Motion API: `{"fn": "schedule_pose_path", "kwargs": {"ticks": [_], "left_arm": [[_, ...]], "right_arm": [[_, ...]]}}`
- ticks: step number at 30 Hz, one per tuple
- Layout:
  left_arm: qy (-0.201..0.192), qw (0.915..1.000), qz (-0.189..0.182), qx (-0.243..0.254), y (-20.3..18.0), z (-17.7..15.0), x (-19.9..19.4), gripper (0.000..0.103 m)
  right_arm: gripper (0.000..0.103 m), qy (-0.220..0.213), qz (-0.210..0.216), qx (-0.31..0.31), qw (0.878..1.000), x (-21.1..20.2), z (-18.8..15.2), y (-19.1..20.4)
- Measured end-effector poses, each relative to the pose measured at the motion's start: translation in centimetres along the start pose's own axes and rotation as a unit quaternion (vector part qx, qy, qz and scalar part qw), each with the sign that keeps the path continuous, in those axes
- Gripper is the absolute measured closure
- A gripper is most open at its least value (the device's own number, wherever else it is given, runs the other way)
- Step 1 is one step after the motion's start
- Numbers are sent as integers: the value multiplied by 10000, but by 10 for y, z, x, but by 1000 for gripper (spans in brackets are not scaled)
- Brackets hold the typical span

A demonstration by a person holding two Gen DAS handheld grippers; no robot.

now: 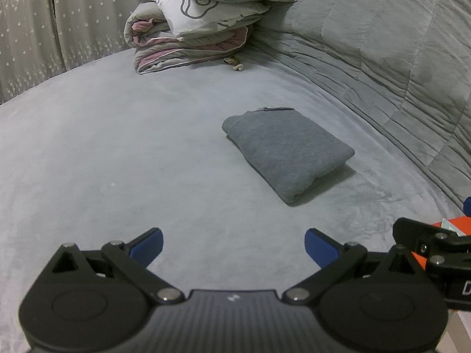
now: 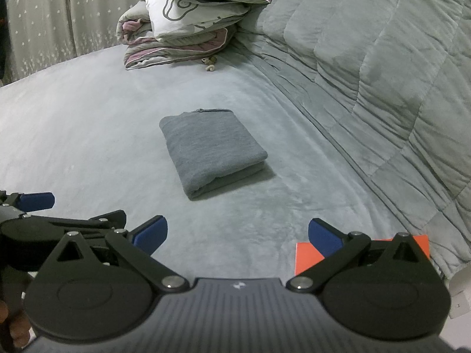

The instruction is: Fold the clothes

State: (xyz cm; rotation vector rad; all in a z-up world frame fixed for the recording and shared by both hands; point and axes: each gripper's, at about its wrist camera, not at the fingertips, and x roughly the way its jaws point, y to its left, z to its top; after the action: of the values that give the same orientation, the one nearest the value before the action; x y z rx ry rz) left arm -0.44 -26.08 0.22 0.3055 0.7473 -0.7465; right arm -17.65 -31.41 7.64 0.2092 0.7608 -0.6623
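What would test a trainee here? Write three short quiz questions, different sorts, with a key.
1. True or false: the left gripper holds the garment.
2. The garment lies: A) spread flat B) folded C) on the bedding pile.
3. What orange thing lies under the right gripper?

Key: 1 false, both grippers are open and empty. 2 B, on the bed. 3 A flat card.

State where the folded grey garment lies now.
The grey garment lies folded on the bed, mid-frame in the right wrist view, ahead of both open grippers, with the stacked bedding beyond it.
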Motion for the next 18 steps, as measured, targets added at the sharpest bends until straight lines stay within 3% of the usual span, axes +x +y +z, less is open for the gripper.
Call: {"fn": "schedule_pose_path", "kwargs": {"ticks": [18], "left_arm": [[-36, 9999, 107, 47, 18, -20, -39, 1]], "right_arm": [[0, -200, -92, -330, 9992, -20, 2, 9]]}}
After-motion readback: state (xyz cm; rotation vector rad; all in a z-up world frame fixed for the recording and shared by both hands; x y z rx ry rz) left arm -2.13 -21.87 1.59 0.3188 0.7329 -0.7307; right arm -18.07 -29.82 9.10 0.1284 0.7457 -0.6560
